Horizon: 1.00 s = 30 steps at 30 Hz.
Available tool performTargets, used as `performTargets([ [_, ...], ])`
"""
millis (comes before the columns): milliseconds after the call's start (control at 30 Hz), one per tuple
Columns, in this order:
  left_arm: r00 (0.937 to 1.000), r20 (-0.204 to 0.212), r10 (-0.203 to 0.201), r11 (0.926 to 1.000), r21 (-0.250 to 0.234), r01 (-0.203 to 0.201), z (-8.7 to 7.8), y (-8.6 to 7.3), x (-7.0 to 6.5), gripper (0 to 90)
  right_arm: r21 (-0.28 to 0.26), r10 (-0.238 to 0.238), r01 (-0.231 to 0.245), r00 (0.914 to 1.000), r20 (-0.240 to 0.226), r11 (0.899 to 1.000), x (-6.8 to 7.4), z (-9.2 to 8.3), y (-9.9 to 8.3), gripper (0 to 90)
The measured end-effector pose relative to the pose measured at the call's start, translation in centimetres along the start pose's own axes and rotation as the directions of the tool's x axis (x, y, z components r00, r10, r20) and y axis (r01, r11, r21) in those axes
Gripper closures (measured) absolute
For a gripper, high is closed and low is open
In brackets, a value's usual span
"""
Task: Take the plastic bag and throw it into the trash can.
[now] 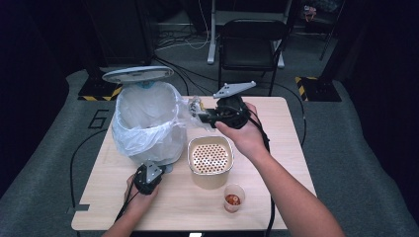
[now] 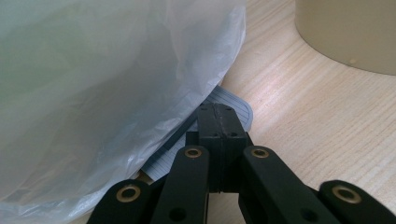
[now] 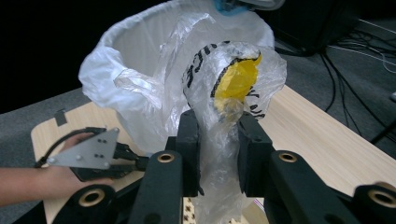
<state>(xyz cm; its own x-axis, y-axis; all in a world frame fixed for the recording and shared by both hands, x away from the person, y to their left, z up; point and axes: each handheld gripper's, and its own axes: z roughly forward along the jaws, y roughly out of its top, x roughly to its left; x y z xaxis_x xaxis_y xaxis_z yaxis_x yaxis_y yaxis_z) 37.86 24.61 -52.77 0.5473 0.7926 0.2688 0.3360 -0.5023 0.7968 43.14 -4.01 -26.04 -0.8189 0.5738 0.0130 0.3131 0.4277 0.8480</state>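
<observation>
So the right gripper [image 3: 218,154] has its jaws pinched on a crumpled clear plastic wrapper [image 3: 231,88] with something yellow inside and black print on it. It's held up in the air just beside the rim of the bin [image 1: 148,118], which is lined with a white bag [image 3: 140,70] and has its lid [image 1: 137,74] tipped up. Below and a bit behind that gripper there's a beige strainer tub [image 1: 210,160] with a perforated insert, and nearer the person a little plastic cup [image 1: 233,197] with reddish stuff in it.

The left gripper [image 2: 218,123] is down low by the foot of the bin with its jaws fully closed, tips resting right at the ribbed grey pedal [image 2: 231,105] that pokes out from under the liner. Can't tell how hard it's pressing.

What could go sideways, I reckon: the wrapper is flimsy and floppy, so it could snag on the loose liner edge and hang outside. And if the left one slips off the pedal, the lid probably drops on it.
</observation>
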Motion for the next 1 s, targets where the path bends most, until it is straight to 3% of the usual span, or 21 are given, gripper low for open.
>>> performTargets([
  [467,1.0,-0.001,0.009,1.0,0.002,-0.009,0.0,0.0,0.0,90.0,-0.02,-0.021,0.02,0.9976,-0.066,1.0,2.1,3.5,2.8,73.9],
  [800,0.9998,-0.018,0.001,0.9999,-0.014,-0.001,0.1,0.0,-0.1,90.0,-0.021,-0.03,0.029,0.9976,-0.062,0.999,2.6,6.4,4.9,73.8],
  [1000,1.0,0.006,0.003,0.9999,0.012,-0.003,-0.1,0.0,0.1,90.0,-0.013,-0.034,0.033,0.998,-0.053,0.999,2.9,8.0,5.8,73.5],
])
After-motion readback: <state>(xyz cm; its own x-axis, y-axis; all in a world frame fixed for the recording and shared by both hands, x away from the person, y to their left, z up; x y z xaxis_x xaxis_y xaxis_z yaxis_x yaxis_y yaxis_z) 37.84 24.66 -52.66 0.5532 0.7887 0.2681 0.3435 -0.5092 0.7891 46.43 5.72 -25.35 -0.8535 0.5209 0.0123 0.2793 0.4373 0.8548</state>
